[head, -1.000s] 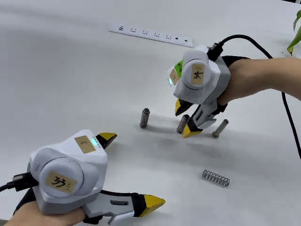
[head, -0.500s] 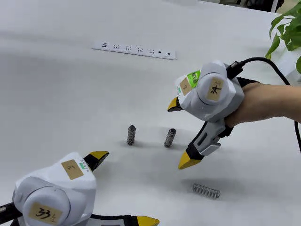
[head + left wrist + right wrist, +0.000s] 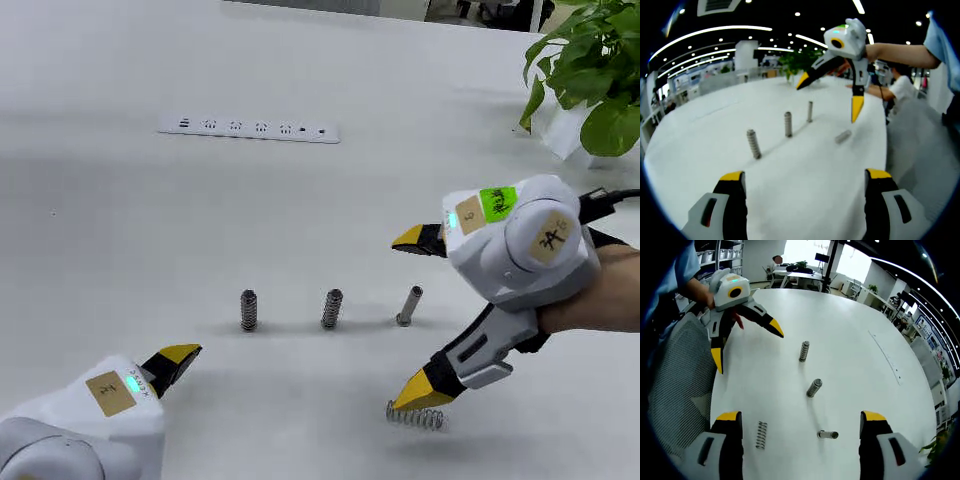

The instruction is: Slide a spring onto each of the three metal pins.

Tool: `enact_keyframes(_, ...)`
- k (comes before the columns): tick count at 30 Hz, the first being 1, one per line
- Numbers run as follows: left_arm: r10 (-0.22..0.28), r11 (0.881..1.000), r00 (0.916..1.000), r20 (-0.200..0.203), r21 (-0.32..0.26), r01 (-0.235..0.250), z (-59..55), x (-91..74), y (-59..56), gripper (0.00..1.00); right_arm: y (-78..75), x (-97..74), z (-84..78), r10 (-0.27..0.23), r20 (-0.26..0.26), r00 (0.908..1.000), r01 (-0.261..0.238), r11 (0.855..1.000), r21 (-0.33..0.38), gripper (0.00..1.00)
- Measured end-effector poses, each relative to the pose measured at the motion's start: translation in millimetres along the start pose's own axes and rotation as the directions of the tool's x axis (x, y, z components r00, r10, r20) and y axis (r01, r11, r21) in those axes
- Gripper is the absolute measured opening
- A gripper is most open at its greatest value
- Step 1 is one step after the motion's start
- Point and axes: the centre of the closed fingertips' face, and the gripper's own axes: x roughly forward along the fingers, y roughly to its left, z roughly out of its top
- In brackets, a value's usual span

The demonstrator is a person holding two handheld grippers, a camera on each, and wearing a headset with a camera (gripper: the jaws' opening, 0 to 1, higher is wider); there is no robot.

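Observation:
Three upright pins stand in a row on the white table [image 3: 150,230]. The left pin [image 3: 249,310] and the middle pin [image 3: 332,308] each carry a spring, and the right pin [image 3: 409,305] is bare. A loose spring [image 3: 415,415] lies flat in front of the bare pin. My right gripper [image 3: 402,322] is open, its lower fingertip [image 3: 418,392] just above that spring. In its own view the right gripper [image 3: 801,416] has the loose spring [image 3: 761,434] and the bare pin [image 3: 828,434] between its jaws. My left gripper [image 3: 805,175] hangs open and holds nothing, near the table's front left.
A white power strip [image 3: 248,128] lies at the back of the table. A potted plant [image 3: 585,75] stands at the far right. A mesh chair back [image 3: 675,390] is beside the table edge.
My right gripper has drawn back from the middle sprung pin toward the near right, down over the loose spring. The head camera has shifted, so the pins sit further left in the picture.

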Motion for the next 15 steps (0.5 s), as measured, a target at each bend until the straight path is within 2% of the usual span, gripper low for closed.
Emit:
enact_keyframes(7,0.005,1.000,1.0000,-0.006,0.012,-0.005,1.6,-0.5,1.2,1.00,3.8,-13.8,-10.2,-0.053,0.046,0.9976,0.049,0.996,0.075,0.99)
enact_keyframes(15,0.011,1.000,0.9999,-0.006,0.022,-0.011,6.1,-0.9,1.6,1.00,9.1,-26.2,-21.0,-0.108,0.071,0.9917,0.099,0.987,0.125,0.99)
